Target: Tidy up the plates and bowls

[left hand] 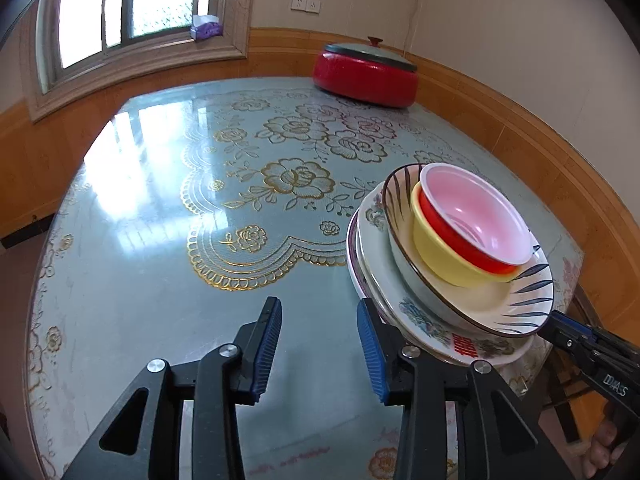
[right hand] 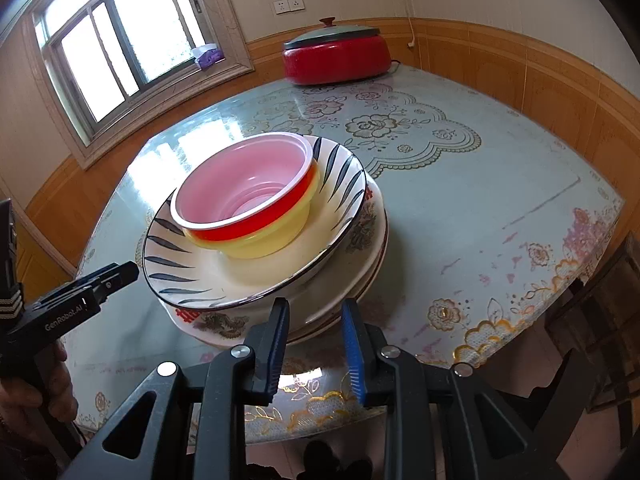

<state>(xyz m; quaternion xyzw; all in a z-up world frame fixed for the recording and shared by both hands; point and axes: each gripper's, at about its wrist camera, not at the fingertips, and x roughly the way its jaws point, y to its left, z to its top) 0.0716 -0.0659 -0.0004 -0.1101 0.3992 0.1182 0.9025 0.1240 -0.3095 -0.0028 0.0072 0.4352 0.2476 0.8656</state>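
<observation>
The left tongs (left hand: 320,344) stand open, a clear gap between the two blue-padded fingers, with nothing held between them. They hover over the bench (left hand: 160,240), and the right-hand finger (left hand: 372,356) sits just beside the rim of the floral plate (left hand: 420,324); whether it touches that rim cannot be told.

The right tongs (right hand: 316,344) are also parted, somewhat less widely, and grip nothing. Their tips point at the near edge of the stack, close to the lowest plates (right hand: 320,316), with bench surface showing between the pads.

The stack stands on the bench near its edge. At the bottom lie flat plates, the floral one carrying red characters. On them rests a wide white bowl (right hand: 332,184) with dark leaf strokes and a thin dark rim. Inside it sits a yellow bowl (right hand: 272,240), nested in that a red bowl (right hand: 248,228), and innermost a pink bowl (right hand: 244,184) with a white rim. The nested bowls lean off-centre within the wide bowl.

Far across the bench sits a red lidded cooker (right hand: 336,56).
</observation>
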